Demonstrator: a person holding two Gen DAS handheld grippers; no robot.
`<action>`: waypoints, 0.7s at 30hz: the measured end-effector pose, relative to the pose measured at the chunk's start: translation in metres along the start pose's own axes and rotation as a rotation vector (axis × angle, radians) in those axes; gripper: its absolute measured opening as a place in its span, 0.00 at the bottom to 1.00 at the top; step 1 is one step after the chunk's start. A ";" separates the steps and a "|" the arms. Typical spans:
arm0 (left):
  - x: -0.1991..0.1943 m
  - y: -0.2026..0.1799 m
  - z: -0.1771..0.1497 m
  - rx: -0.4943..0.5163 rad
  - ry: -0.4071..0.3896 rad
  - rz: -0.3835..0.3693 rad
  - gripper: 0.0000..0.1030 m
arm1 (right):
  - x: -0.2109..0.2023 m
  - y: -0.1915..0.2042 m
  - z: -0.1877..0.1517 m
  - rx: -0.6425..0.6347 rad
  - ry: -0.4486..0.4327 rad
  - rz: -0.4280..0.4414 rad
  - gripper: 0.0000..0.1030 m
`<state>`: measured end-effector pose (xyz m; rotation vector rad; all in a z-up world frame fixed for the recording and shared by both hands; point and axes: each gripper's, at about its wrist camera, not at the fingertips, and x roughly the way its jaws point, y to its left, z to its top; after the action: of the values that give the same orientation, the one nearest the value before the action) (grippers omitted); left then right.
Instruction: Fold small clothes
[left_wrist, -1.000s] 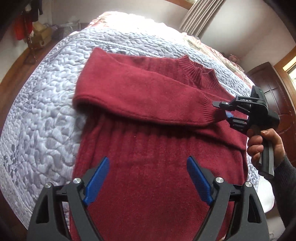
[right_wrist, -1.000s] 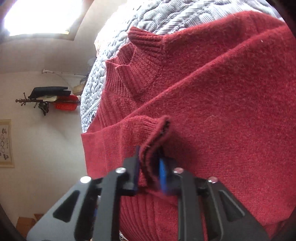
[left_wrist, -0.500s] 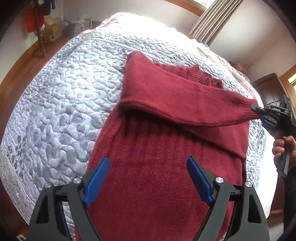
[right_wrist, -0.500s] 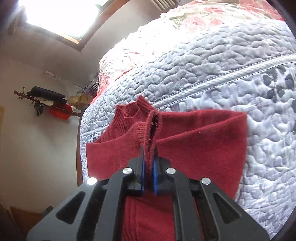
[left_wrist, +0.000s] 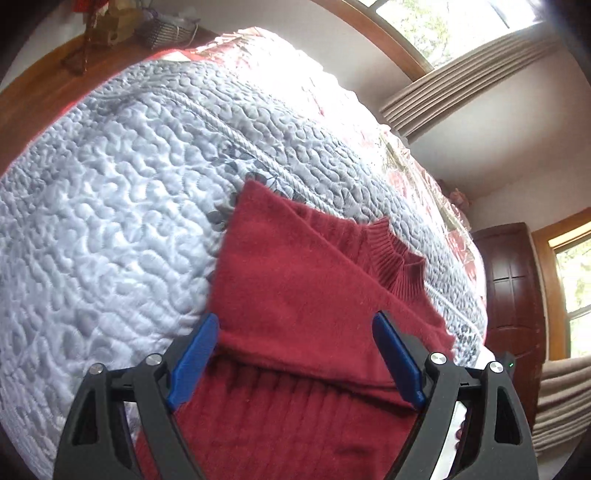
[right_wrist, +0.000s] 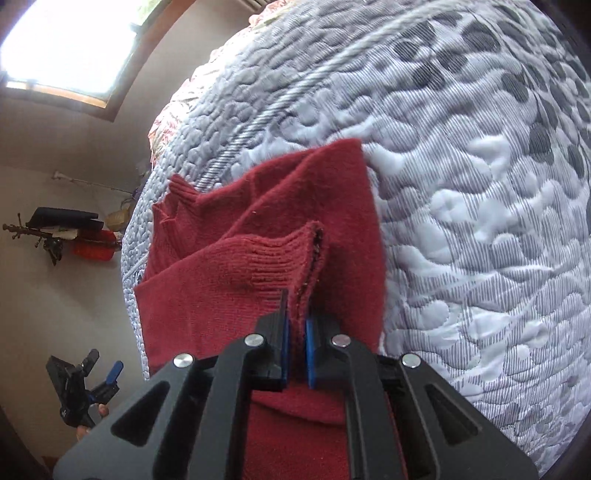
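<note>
Pulled across the sweater (left_wrist: 306, 295), the sleeve cuff (right_wrist: 295, 258) stays pinched in the right gripper (right_wrist: 295, 343) — left gripper (left_wrist: 295, 365) hovers, jaws spread — sleeve fold nearly laid.

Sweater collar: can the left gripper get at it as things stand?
Probably yes. The left gripper is open above the folded sleeve, and the ribbed collar lies uncovered just beyond it on the quilt. Nothing sits between them.
</note>
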<state>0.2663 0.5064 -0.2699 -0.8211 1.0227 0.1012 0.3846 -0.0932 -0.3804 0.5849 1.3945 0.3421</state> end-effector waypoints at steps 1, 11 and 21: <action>0.009 0.000 0.005 -0.006 0.019 -0.017 0.83 | 0.002 -0.005 -0.001 0.016 0.006 0.002 0.05; 0.066 -0.004 0.005 0.053 0.147 0.008 0.83 | 0.000 -0.005 0.008 0.061 -0.005 0.031 0.22; 0.082 0.014 -0.004 0.050 0.203 0.060 0.83 | -0.002 -0.012 0.002 0.024 -0.026 -0.018 0.15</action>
<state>0.3023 0.4896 -0.3435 -0.7659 1.2369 0.0430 0.3852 -0.1042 -0.3852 0.5940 1.3798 0.3026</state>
